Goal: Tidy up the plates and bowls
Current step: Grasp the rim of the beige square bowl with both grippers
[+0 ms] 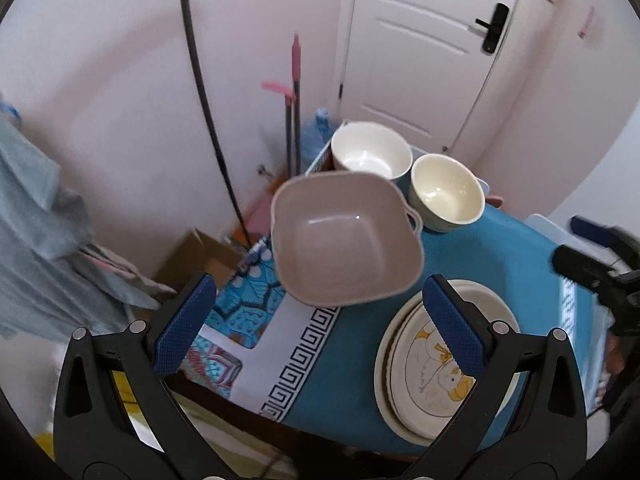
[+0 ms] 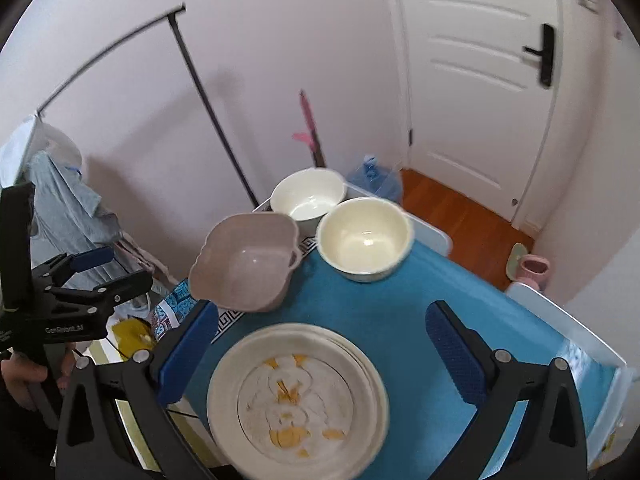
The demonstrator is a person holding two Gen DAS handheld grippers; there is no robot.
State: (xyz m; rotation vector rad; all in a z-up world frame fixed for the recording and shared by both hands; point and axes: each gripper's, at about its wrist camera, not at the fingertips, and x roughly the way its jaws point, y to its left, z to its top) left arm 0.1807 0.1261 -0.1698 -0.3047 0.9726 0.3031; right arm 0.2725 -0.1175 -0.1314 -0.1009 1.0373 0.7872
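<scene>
A beige square bowl sits on the blue tablecloth. Behind it stand a cream round bowl and a white round bowl. A stack of cream plates with a duck picture lies at the near side. My left gripper is open and empty, above the table in front of the beige bowl; it also shows in the right wrist view. My right gripper is open and empty over the plate stack.
The table's left edge drops to a cardboard box and clothes on a rack. A water jug and mop handles stand behind the table. A white door is at the back right.
</scene>
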